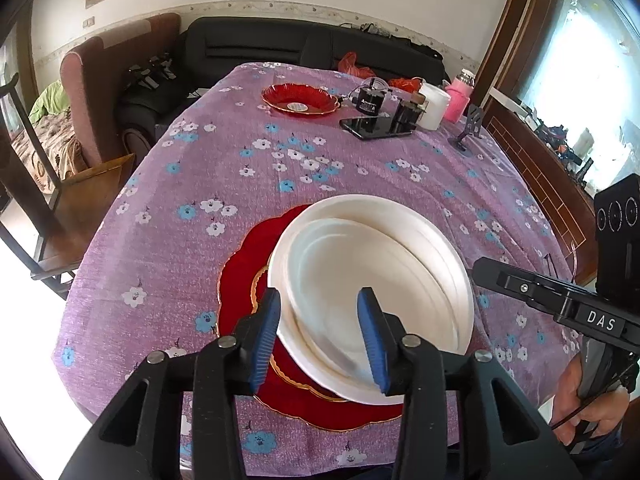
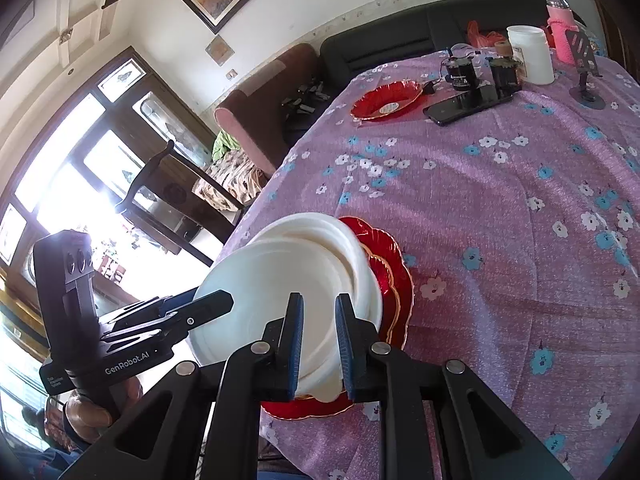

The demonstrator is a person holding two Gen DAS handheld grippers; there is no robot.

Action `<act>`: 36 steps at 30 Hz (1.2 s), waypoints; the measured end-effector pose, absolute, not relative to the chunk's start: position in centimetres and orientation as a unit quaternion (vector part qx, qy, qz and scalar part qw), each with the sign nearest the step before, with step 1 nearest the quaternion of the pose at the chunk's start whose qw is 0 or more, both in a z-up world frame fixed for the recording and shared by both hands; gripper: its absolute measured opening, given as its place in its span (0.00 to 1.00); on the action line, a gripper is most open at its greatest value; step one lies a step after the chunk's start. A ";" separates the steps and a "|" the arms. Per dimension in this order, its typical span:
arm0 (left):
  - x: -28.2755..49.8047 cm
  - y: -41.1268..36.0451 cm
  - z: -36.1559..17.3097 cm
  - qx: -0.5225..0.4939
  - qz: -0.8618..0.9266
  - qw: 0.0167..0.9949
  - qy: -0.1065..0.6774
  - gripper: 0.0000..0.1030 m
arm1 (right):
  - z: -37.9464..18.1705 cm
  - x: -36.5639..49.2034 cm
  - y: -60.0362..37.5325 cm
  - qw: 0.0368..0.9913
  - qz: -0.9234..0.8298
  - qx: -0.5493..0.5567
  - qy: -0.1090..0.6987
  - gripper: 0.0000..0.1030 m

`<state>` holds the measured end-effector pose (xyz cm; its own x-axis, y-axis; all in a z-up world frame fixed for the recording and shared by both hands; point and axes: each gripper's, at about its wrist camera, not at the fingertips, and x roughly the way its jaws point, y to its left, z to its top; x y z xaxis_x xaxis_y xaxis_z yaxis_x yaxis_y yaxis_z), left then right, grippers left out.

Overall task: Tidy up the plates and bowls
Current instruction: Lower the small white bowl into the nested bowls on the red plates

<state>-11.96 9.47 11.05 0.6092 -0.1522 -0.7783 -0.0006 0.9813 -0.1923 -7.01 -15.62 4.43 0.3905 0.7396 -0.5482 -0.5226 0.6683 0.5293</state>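
Two white plates point(image 1: 372, 264) lie stacked, the upper one offset, on a red gold-rimmed plate point(image 1: 240, 280) near the table's front edge. My left gripper point(image 1: 320, 336) is open, its blue pads standing on either side of the white stack's near rim without pressing on it. In the right wrist view it reaches the white stack's left rim point(image 2: 212, 302). My right gripper point(image 2: 320, 344) is nearly closed, with the rim of the white plate point(image 2: 288, 280) between its pads. In the left wrist view its tip point(image 1: 480, 270) meets the stack's right edge. The red plate point(image 2: 396, 280) shows under the stack.
A small red dish point(image 1: 300, 98) sits at the far side beside a black phone point(image 1: 376, 126), dark gadgets point(image 1: 370, 98), a white jar point(image 1: 434, 106), a pink bottle point(image 1: 458, 100) and a phone stand point(image 1: 470, 128). A wooden chair point(image 1: 60, 216) stands left of the table.
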 end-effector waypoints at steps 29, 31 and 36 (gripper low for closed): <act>-10.5 17.6 3.8 -0.201 -0.042 0.845 0.493 0.19 | -2.2 -3.1 -17.0 0.807 0.333 0.152 0.463 0.25; -10.2 17.3 3.4 -0.198 -0.049 0.844 0.496 0.15 | -2.8 -2.8 -16.6 0.801 0.339 0.155 0.469 0.17; -9.3 16.1 2.6 -0.173 -0.050 0.846 0.501 0.09 | -3.4 -2.5 -15.6 0.794 0.346 0.158 0.475 0.12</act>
<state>-9.26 16.11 2.58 0.4930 -0.2580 -0.8309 -0.0892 0.9350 -0.3433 -2.49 -15.64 -3.42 0.3096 0.6988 -0.6449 -0.3994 0.7110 0.5787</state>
